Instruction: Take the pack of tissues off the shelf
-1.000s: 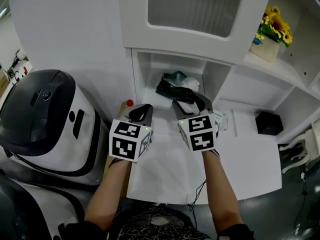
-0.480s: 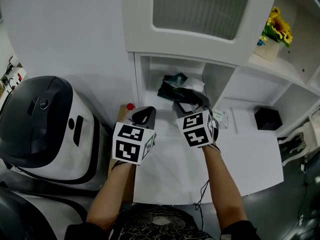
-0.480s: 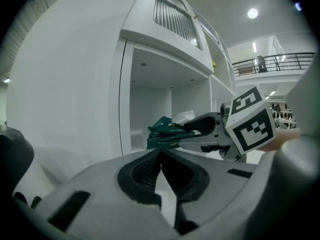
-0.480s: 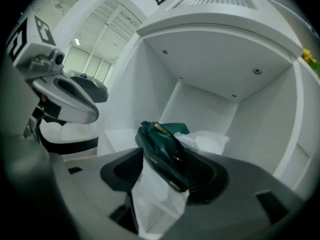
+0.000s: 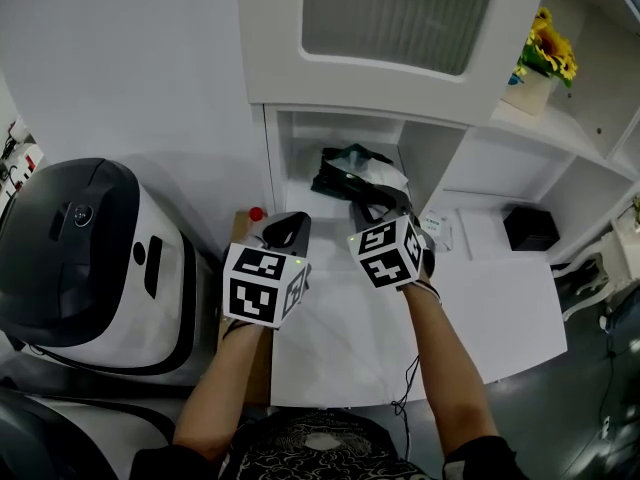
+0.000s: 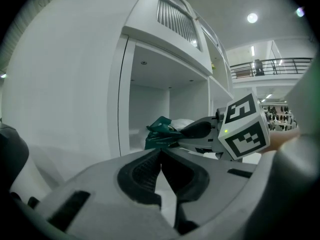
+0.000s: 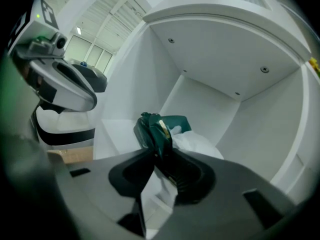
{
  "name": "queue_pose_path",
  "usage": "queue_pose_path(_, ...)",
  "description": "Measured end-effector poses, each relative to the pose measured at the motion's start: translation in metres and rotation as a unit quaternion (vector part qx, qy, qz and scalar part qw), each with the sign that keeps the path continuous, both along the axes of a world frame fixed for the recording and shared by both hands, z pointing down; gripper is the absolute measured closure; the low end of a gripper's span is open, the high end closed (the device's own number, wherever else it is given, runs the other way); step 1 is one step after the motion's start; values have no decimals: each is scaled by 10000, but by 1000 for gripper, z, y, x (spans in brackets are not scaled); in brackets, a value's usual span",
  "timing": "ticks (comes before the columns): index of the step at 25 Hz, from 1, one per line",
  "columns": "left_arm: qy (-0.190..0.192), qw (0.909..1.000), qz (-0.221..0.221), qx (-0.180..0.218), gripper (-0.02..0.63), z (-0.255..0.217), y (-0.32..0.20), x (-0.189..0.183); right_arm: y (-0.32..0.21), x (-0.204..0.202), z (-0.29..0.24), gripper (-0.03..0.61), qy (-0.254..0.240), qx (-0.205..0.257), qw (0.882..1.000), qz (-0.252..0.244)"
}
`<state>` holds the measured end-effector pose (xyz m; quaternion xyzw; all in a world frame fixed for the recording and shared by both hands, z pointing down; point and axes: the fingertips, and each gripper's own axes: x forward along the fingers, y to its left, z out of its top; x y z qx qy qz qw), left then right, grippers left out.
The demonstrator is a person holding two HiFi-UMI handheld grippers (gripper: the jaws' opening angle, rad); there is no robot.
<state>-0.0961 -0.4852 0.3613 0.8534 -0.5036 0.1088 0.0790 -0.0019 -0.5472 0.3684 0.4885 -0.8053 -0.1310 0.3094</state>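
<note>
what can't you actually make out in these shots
- Print on the pack of tissues: too small and dark in every view.
- White item behind it: partly hidden by the pack and the right gripper, so it cannot be identified.
- Pack's underside: hidden by that gripper's jaws in the right gripper view.
- Black box: too small in the head view.

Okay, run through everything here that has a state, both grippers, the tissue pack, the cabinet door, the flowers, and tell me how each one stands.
Left gripper: jaws shut, nothing between them.
Right gripper: jaws shut on the pack's near edge.
Pack of tissues: gripped, not yet out of the shelf compartment.
Cabinet door: closed.
Flower pot: upright on the side shelf.
</note>
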Motion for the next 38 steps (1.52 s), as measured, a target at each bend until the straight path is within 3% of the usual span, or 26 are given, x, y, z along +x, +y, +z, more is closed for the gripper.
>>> queue_pose_path(4,23,10000,41,-37,607,2,2,-1,2,-1,1,530,62,-3,10000,-48)
queue_pose_path(9,-20,10000,61,-43,607,3,10,-6,9,-3,-1,566,-23,14,10000,-93)
queue_pose_path(24,38,9998,205,53,607,-7,36,-16,46,-7,-38,570,-464,352,9981,207)
queue_pose_path(32,15,9991,408,139,607,-13,59,-21,77,-7,-51,571,-1256,325,9897,597)
queue_pose_path(38,13,9986,468,237,607,-20,78,-23,104,-9,-57,571,-1558,353,9844,734)
